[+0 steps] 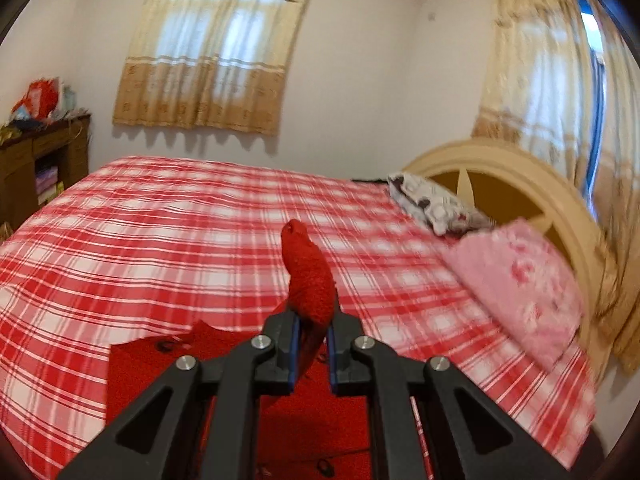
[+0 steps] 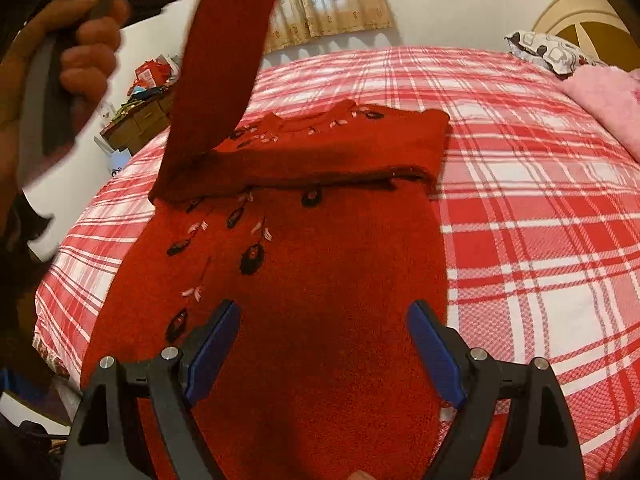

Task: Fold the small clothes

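One sweater: the red sweater (image 2: 312,280) lies flat on the checked bed (image 2: 540,220), neck end far away.
Sleeve: the left sleeve (image 2: 224,68) is lifted up, long way pointing up.
Left gripper (image 1: 313,344): squeezed tight on the sleeve.
Right gripper (image 2: 324,352): wide apart, holding nothing, over the bottom part.
Hidden: the bottom edge is cut off.

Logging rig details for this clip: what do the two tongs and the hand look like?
Both tongs, left and right, have black angular plastic arms with cut-outs, silver round pivot screws and blue flat pads. The bare left hand shows no sleeve. No cables visible.
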{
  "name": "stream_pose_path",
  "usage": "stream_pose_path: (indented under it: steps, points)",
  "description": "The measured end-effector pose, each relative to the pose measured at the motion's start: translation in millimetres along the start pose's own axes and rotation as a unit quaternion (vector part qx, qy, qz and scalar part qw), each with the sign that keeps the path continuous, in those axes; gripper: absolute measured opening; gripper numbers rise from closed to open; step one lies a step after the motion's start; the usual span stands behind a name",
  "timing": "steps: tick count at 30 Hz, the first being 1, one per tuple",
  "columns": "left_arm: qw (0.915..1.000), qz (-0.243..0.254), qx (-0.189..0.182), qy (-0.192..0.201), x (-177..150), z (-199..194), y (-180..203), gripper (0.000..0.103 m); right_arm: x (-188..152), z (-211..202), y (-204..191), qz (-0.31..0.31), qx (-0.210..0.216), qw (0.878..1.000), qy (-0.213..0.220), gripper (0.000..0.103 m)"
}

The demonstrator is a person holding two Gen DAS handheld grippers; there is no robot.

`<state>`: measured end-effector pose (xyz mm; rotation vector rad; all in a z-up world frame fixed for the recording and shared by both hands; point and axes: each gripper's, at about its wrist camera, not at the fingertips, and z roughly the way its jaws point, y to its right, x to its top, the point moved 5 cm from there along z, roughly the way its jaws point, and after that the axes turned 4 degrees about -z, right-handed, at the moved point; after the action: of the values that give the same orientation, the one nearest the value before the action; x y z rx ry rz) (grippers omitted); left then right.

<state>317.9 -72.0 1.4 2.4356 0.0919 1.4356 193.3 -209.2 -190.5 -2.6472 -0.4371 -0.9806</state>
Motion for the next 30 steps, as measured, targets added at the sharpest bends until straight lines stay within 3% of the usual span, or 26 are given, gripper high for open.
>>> stream_pose_path:
  steps: [3, 7, 10, 11, 13, 16, 19, 23, 26, 30]
  points:
    - [0.9994, 0.024, -0.001, -0.026, -25, 24, 22, 0.011, -4, 4, 2, 0.003, 0.004, 1.000, -0.004, 0.086]
    - [0.9945, 0.076, 0.012, -0.071, -62, 57, 43, 0.019, -8, 9, 2, -0.004, 0.006, 1.000, -0.005, 0.086]
    - [0.9907, 0.092, -0.002, -0.101, -76, 61, 48, 0.038, -9, 9, 1, -0.009, 0.009, 1.000, -0.002, 0.086]
    - [0.9901, 0.102, -0.002, -0.097, -78, 56, 48, 0.043, -9, 10, 1, -0.009, 0.012, 1.000, -0.002, 0.086]
    - [0.9899, 0.115, -0.005, -0.083, -78, 42, 45, 0.069, -10, 10, 1, -0.008, 0.016, 1.000, 0.000, 0.088]
    - [0.9897, 0.133, -0.004, -0.053, -79, 18, 31, 0.084, -11, 11, 0, -0.009, 0.021, 1.000, 0.001, 0.089]
    - [0.9878, 0.147, 0.034, -0.037, -82, 1, -3, 0.090, -11, 10, -2, -0.015, 0.019, 1.000, 0.002, 0.089]
    - [0.9804, 0.146, 0.130, -0.024, -97, -25, -81, 0.095, -9, 7, -4, -0.014, 0.031, 0.999, 0.001, 0.089]
    - [0.9728, 0.121, 0.189, -0.056, -116, -34, -141, 0.097, -2, -8, -3, 0.003, 0.052, 0.998, 0.018, 0.089]
    - [0.9708, 0.069, 0.209, -0.096, -135, -35, -191, 0.097, 11, -17, -1, 0.010, 0.044, 0.999, 0.024, 0.089]
